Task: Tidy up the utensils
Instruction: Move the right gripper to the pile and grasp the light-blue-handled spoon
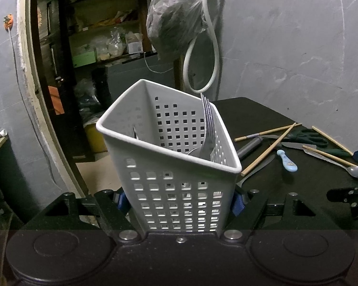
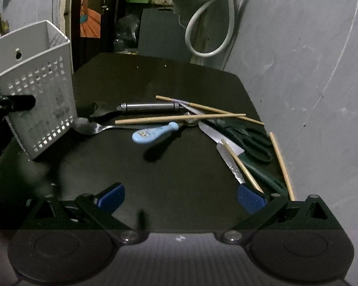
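table point(image 2: 155, 174) black | caddy point(image 1: 174, 190) white, tilted, clamped by left gripper point(image 1: 180, 202) at table's 9 o'clock | right gripper point(image 2: 181, 197) wide, empty | loose utensils toward 2 o'clock: scissors point(image 2: 248, 140), chopsticks point(image 2: 179, 118) | fork point(image 1: 208, 128) inside caddy

Basket point(image 2: 35, 90) stands at table's point(image 2: 155, 81) left edge, tilted, clamped between left gripper's point(image 1: 179, 202) pads. Fork point(image 1: 207, 128) stands inside, leaning on the right wall. Right of basket: spoon point(image 2: 90, 126), then small-handled utensil point(image 2: 155, 133). Behind those, crossed chopsticks point(image 2: 179, 118). Far right: scissors point(image 2: 248, 140), knives point(image 2: 217, 135). Right gripper point(image 2: 181, 199) hovers near side, spread.
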